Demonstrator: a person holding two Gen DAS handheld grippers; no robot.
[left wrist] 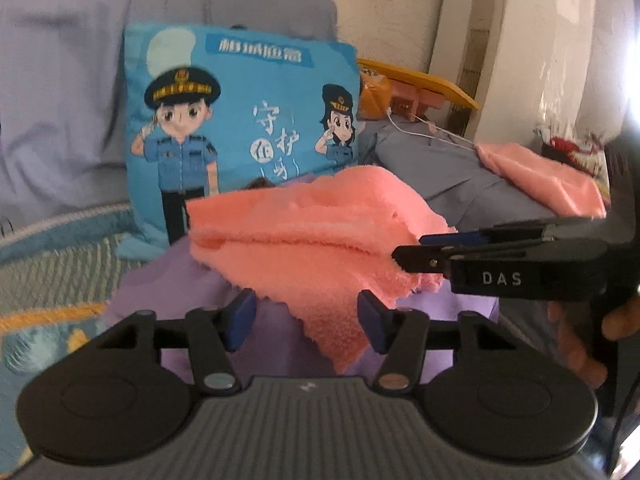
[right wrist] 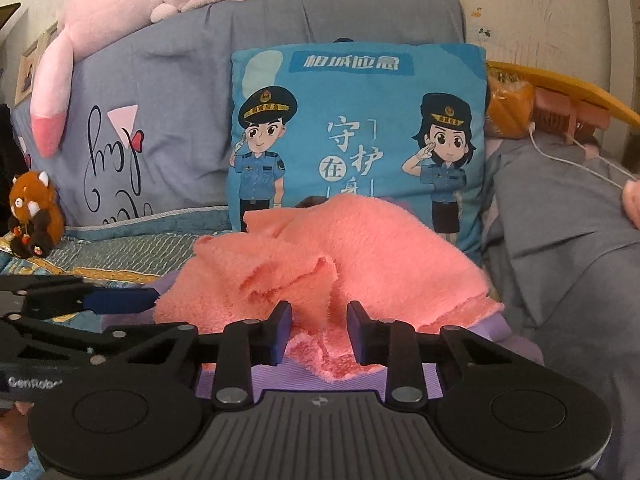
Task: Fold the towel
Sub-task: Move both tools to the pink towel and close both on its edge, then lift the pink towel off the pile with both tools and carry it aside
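Left wrist view: left gripper (left wrist: pixel 306 322) partly open, a hanging corner of the pink towel (left wrist: pixel 304 236) between its fingers, pads not pressing it. Right wrist view: right gripper (right wrist: pixel 319 332) narrower, straddling a fold at the near edge of the towel (right wrist: pixel 340 256), contact unclear. Towel crumpled on a purple cloth (right wrist: pixel 476 328) in front of a blue cushion (right wrist: pixel 356 132) on the bed.
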